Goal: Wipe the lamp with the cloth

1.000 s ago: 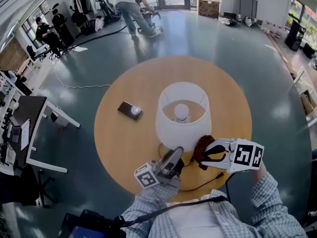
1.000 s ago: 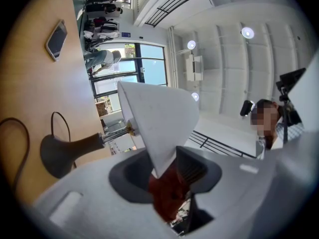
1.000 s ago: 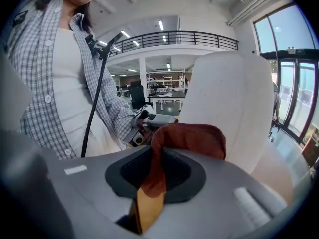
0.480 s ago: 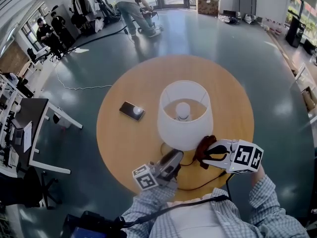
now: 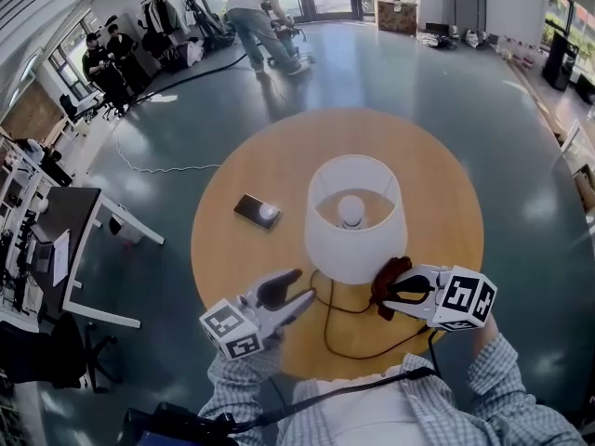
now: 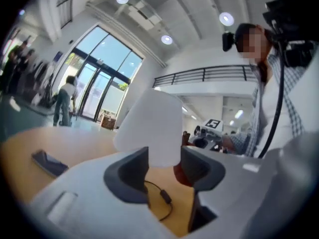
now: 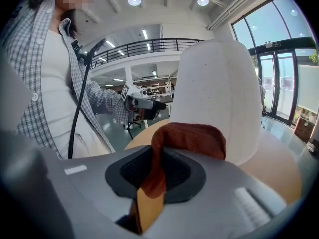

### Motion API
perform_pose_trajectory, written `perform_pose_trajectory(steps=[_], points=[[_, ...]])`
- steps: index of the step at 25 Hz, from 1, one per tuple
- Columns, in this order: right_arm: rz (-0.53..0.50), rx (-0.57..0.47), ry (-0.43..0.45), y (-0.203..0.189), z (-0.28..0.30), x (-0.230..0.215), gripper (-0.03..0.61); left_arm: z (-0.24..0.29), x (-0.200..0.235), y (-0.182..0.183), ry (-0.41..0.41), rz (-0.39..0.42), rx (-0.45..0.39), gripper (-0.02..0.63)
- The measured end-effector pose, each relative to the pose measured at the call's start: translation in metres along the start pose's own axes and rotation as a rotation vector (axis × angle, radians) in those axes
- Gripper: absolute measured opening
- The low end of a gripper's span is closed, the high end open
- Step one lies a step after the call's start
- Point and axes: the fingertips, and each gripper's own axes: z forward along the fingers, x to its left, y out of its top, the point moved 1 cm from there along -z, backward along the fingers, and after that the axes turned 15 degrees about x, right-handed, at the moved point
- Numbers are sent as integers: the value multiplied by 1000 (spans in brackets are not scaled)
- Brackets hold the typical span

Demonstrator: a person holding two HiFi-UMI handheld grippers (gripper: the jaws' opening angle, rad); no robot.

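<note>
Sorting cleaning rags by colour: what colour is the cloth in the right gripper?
Rust-brown woven cloth, clearest in the right gripper view.

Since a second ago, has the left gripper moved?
Yes. In the head view the left gripper has swung left, away from the lamp, its jaws just opening with nothing between them.

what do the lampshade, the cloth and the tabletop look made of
The lampshade looks like fabric or paper: matte white, faintly speckled. The cloth is a woven textile, rust-brown and matte, with visible weave and soft folds. The tabletop looks like wood or wood-look laminate: smooth, light tan, slight sheen.
</note>
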Motion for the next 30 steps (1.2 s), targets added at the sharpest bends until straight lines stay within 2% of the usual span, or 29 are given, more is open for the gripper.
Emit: perform_pose_trajectory(steps=[3,8,11,14,18,23,26,28,30], points=[[-2,14,-3,1,1,-2,64,-4,-12,32,41,236,95,229],[-8,25,-13,3,2,-2,64,5,-34,60,35,627,322,295],[-5,19,-14,3,3,-2,64,11,-44,86,35,817,427,302],[-2,17,-16,3,3,-3,64,24,-44,103,39,962,544,302],[4,17,-14,3,6,-3,64,47,-36,101,21,1089,722,302],[7,20,-9,4,11,-1,64,68,-30,92,-16,1203,909,301],[11,21,-10,4,11,0,64,77,-26,84,-40,1236,963,295],[13,21,-11,3,9,2,64,80,-26,78,-57,1242,970,250],[16,19,-11,1,6,3,64,81,-28,77,-59,1245,967,244]])
